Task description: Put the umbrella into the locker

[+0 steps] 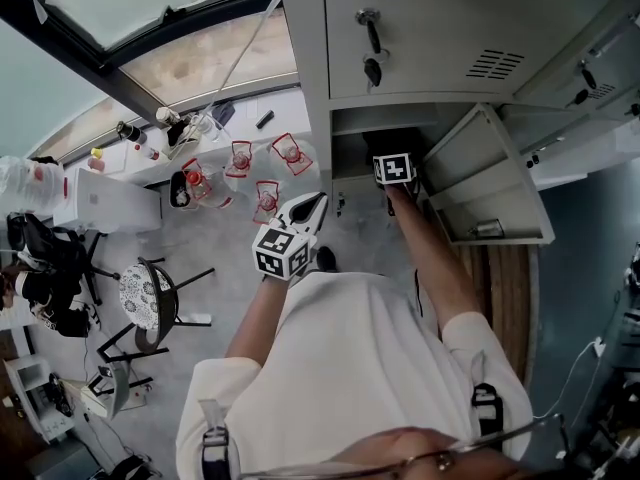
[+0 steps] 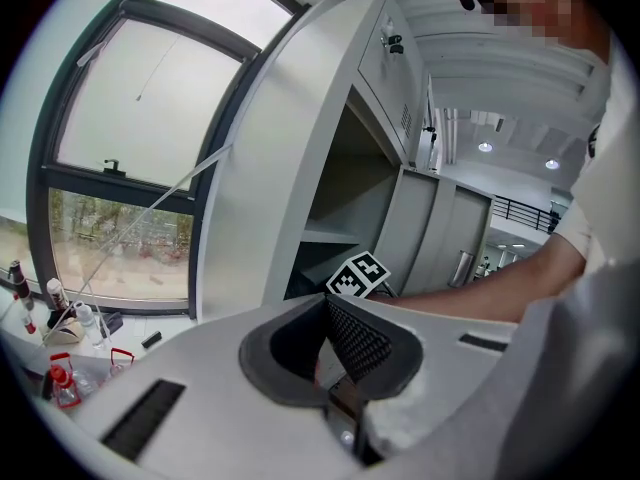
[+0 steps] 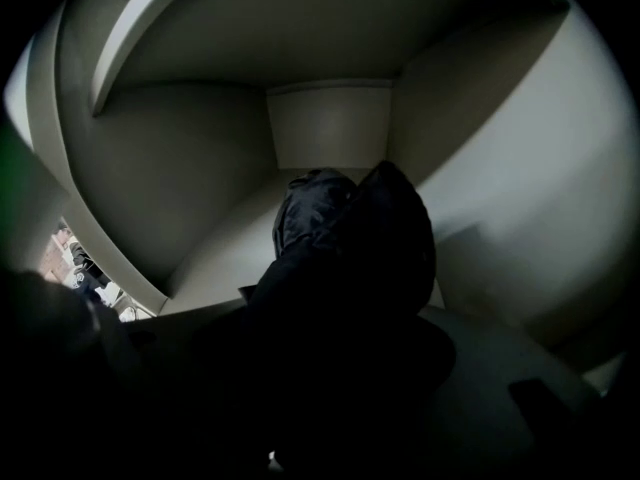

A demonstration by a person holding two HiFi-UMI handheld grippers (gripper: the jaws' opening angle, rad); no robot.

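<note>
The right gripper view alone shows the umbrella (image 3: 345, 238): a dark, crumpled fabric bundle is seen on the floor of a smooth grey compartment (image 3: 330, 128), between the jaws of the right gripper (image 1: 396, 171). Whether the pads press on it cannot be told, so deep is the shadow there. In the head view the umbrella is hidden; only the marker cube and the bare forearm (image 1: 435, 258) are seen reaching into the locker (image 1: 470, 38), beside its door (image 1: 490, 183), which is swung wide. The left gripper (image 1: 312, 206) is held well apart from the opening, in front of the white shirt. In the left gripper view its jaws are seen closed tip to tip, one pad mesh-textured, with nothing between them. A key (image 1: 372, 58) is hung in the panel above. Clear red-topped bottles (image 1: 240, 158) are set by the window (image 2: 130, 118), and a chair (image 1: 150, 298) with a round patterned seat is placed nearby.
</note>
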